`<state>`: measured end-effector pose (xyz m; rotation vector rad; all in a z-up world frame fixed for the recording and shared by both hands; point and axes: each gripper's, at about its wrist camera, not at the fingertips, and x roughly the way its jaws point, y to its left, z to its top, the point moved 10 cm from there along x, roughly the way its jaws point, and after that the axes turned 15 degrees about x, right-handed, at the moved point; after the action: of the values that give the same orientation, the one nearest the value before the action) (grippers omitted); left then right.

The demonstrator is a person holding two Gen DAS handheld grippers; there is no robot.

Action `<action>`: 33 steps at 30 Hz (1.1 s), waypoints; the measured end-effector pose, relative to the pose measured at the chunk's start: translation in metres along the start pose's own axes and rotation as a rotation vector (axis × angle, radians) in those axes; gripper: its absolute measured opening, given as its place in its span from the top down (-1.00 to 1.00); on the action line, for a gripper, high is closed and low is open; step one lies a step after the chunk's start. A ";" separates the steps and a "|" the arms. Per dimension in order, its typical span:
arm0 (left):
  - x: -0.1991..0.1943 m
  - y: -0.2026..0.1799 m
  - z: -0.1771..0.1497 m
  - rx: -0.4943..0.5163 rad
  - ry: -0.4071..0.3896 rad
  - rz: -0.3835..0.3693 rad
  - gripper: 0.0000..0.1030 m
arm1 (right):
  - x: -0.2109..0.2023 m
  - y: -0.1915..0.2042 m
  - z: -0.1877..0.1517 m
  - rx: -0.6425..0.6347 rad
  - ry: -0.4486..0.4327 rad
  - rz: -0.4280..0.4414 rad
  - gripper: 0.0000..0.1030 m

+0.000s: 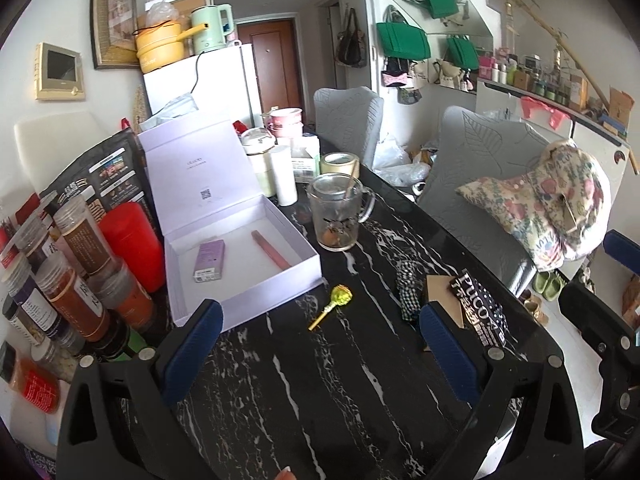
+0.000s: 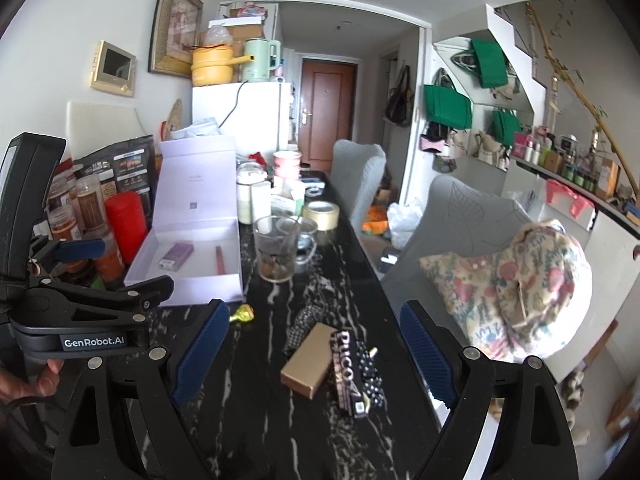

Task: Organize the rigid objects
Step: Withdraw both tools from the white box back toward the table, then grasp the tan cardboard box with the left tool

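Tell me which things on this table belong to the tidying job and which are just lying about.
Job items:
open lilac box
purple packet inside it
pink stick inside it
green-wrapped lollipop
tan box
black PUCO pack
checkered item

Probably just lying about:
glass mug
tape roll
spice jars
red canister

Both wrist cameras look forward along the black tabletop (image 1: 304, 380) toward the brown door (image 2: 328, 108). Both views share the white box (image 1: 244, 248) and glass mug (image 2: 280, 248); the right camera probably sits slightly farther back.
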<state>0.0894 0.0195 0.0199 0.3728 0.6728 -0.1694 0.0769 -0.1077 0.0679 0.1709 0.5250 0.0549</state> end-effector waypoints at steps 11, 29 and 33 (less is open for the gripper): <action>0.028 -0.058 -0.005 0.051 0.035 -0.105 -0.96 | 0.008 -0.050 -0.031 0.071 0.046 -0.041 -0.71; 0.093 -0.122 -0.021 0.129 0.112 -0.223 -0.95 | 0.052 -0.106 -0.073 0.136 0.148 -0.086 -0.71; 0.109 -0.133 -0.026 0.139 0.137 -0.249 -0.95 | 0.062 -0.115 -0.082 0.151 0.175 -0.095 -0.71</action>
<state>0.1226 -0.0959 -0.1057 0.4365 0.8450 -0.4319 0.0902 -0.2024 -0.0532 0.2904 0.7122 -0.0630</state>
